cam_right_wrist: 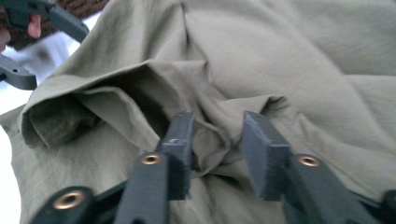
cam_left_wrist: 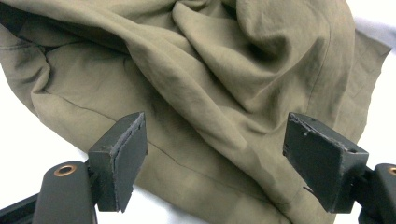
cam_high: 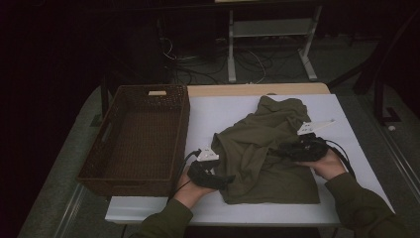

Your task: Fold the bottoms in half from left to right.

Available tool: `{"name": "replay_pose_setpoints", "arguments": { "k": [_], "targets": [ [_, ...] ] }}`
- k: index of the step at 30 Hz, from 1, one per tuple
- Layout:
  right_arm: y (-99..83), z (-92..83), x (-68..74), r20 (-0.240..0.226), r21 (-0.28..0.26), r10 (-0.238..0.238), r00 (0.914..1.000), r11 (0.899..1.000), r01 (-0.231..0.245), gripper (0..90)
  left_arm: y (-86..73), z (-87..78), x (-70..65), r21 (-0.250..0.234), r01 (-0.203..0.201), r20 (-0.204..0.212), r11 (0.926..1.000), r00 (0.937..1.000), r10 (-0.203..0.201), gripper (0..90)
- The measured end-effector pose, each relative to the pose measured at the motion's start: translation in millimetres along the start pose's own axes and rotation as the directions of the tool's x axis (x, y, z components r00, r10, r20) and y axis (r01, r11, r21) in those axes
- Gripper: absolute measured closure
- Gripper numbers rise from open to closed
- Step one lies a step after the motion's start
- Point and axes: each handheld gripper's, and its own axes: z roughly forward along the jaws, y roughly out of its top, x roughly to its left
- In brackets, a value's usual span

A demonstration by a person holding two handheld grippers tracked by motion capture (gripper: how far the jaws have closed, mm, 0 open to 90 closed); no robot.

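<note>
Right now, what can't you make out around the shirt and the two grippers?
- Right gripper, right gripper view: a shirt fold sits between the jaws; pad contact unclear, fabric hides it.
- High view: shirt's underside hidden against the table.
- Basket near wall's inside hidden by its rim.

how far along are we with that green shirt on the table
Early. Done: nothing tidy yet; the green shirt lies crumpled on the white table. In hand: the right gripper straddles a fold mid-shirt, the left gripper is open at its edge. Left: probably folding it, maybe into the empty basket.
</note>
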Motion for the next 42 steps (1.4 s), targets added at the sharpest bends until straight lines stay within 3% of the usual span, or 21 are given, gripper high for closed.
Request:
{"name": "replay_pose_setpoints", "arguments": {
  "k": [2, 6, 8, 18, 25, 36, 42],
  "targets": [
    [0.3, 2.9, 1.7, -0.01, 0.011, -0.007, 0.9999, 1.0, 0.007, 68.6, 0.1, 0.2, -0.8, -0.002, -0.009, -0.003, 1.0, 1.0, 0.009, 21.1],
    [-0.4, 5.0, 3.1, -0.016, 0.03, -0.023, 0.9996, 0.999, 0.023, 84.9, 0.4, 0.5, -2.0, -0.004, -0.02, -0.006, 0.9998, 0.9998, 0.02, 21.1],
    [-0.9, 3.4, 4.7, -0.02, 0.03, -0.03, 0.9994, 0.999, 0.03, 88.5, 0.7, 0.3, -2.9, -0.008, -0.023, -0.008, 0.9997, 0.9997, 0.022, 21.1],
    [-7.9, -12.6, 15.1, 0.0, 0.039, -0.07, 0.9976, 0.997, 0.069, 89.2, 1.1, -2.1, -0.7, -0.017, -0.017, -0.015, 0.9997, 0.9997, 0.017, 21.2],
    [-30.0, -37.1, 26.1, 0.004, 0.042, -0.064, 0.9979, 0.997, 0.064, 89.3, 1.3, -3.6, -1.1, -0.023, -0.018, -0.018, 0.9996, 0.9997, 0.017, 21.2],
    [-72.1, -63.5, 37.7, 0.003, 0.109, -0.036, 0.9993, 0.993, 0.035, 89.3, 3.1, -4.7, -2.0, -0.021, -0.028, -0.022, 0.9994, 0.9994, 0.028, 22.1],
    [-85.3, -68.6, 39.3, 0.011, 0.188, -0.056, 0.9984, 0.981, 0.053, 89.1, 2.3, -2.8, -1.3, -0.005, -0.017, -0.026, 0.9998, 0.9995, 0.017, 23.9]
  ]
}}
